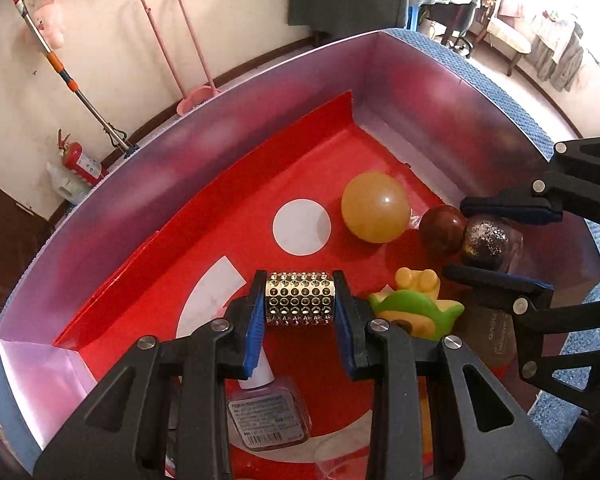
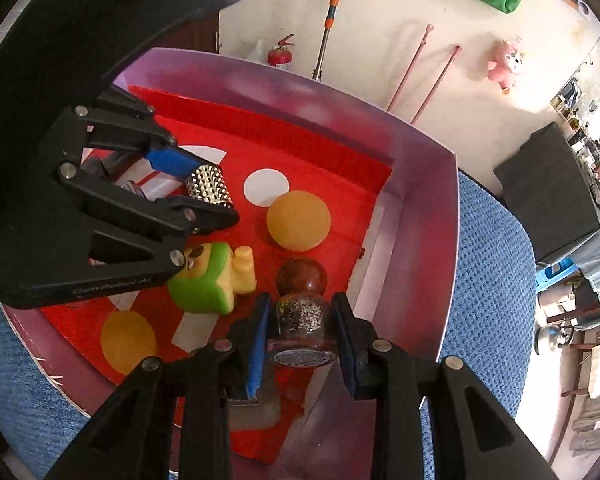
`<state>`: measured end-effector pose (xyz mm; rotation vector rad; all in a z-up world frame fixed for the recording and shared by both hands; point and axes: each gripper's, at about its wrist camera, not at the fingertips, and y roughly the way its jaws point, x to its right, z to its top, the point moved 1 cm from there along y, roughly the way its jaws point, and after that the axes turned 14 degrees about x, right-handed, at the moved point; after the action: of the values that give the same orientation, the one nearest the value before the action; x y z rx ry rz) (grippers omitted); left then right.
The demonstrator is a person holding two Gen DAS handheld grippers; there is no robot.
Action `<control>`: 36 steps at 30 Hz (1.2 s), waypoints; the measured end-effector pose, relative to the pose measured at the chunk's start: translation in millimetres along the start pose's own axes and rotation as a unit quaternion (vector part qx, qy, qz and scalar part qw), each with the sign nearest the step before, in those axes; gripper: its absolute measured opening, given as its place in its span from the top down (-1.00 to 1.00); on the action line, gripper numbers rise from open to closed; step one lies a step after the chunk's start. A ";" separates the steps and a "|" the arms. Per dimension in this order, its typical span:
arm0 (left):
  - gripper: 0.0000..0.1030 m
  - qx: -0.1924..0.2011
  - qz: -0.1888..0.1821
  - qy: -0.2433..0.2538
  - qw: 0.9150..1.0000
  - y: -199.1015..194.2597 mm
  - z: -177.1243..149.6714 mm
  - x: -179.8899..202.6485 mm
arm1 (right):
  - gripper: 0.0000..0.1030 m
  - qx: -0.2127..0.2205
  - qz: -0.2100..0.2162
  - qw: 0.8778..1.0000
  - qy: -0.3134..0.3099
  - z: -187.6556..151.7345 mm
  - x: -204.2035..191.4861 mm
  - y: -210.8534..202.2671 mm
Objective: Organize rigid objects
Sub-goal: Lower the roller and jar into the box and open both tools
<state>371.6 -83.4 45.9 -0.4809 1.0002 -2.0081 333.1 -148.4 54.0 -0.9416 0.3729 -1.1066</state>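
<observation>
Both grippers reached down into a shallow cardboard box (image 1: 420,64) with pale mauve walls and a glossy red floor printed with white shapes.

The left gripper (image 1: 300,300) was clamped on a short gold cylinder studded with small metal spikes (image 1: 300,298), its blue pads pressing each end; the cylinder hung low over the red floor near the middle of the box. Just below it, under the fingers, lay a clear square bottle of pinkish liquid with a white neck and a barcode label (image 1: 270,412).

The right gripper (image 2: 302,320) was closed on a small clear bottle with a glittery dark ball-shaped cap (image 2: 302,312), gripping that cap from both sides (whether the bottle rested on the floor I could not tell). It sat by the box's right wall.

Touching the glittery cap was a polished reddish-brown ball (image 2: 301,276). A larger smooth amber-yellow ball (image 2: 298,220) lay just beyond it, apart from the grippers. A green and yellow rubbery toy figure (image 2: 212,280) lay between the two grippers.

The box stood on a blue woven cloth (image 2: 492,260).
</observation>
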 end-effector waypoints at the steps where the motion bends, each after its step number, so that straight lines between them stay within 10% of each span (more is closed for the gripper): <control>1: 0.45 0.000 0.001 0.001 1.000 0.0 0.0 0.6 | 0.36 0.000 0.000 1.000 -0.001 -0.4 -0.3 0.2; 24: 0.44 -0.004 0.015 -0.005 1.000 -4.4 5.1 6.0 | 0.35 0.008 0.000 1.000 -0.008 0.4 -2.6 -5.4; 36: 0.44 0.055 0.034 -0.040 0.997 -51.7 -0.5 2.6 | 0.17 0.054 -0.009 0.998 0.007 1.4 4.1 -50.2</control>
<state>343.7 -67.4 86.4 -0.4577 0.8404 -1.9558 306.2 -157.8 95.5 -0.8435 0.3133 -1.1402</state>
